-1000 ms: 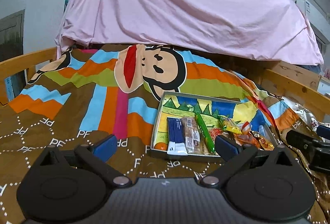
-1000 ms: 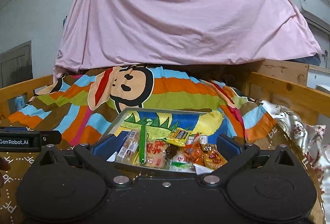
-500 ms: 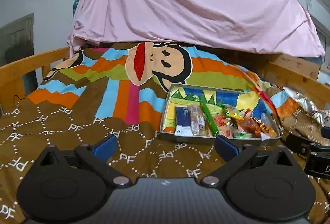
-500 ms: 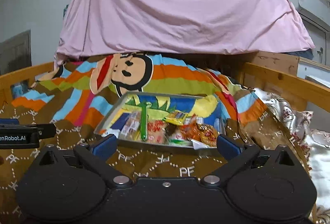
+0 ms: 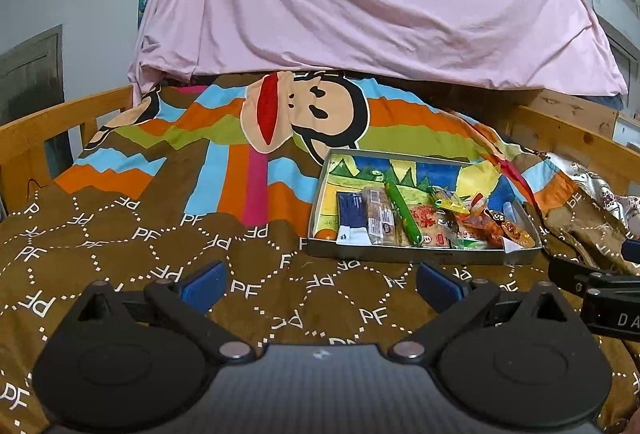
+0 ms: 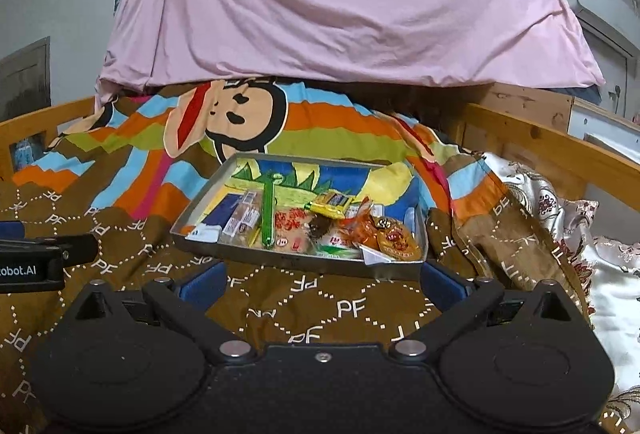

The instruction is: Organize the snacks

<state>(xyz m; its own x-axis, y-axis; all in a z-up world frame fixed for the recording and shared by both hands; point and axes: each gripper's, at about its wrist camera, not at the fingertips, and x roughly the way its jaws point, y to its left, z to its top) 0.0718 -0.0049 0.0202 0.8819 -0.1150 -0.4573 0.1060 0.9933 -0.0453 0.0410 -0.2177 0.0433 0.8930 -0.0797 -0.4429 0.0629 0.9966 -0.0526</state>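
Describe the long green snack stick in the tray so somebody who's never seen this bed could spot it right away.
On the monkey-print blanket sits a shallow metal tray of snacks. The green stick lies among them, left of the middle, beside a clear-wrapped brown bar. It is the only long, thin, bright green item, running front to back.

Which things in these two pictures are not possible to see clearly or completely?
- Right gripper, left wrist view: cut off by the picture's right edge.
- Left gripper, right wrist view: cut off by the left edge.
- Snack packets in the tray: they overlap, and the print is too small to read.
- Whatever is behind the pink sheet, both views: fully covered.
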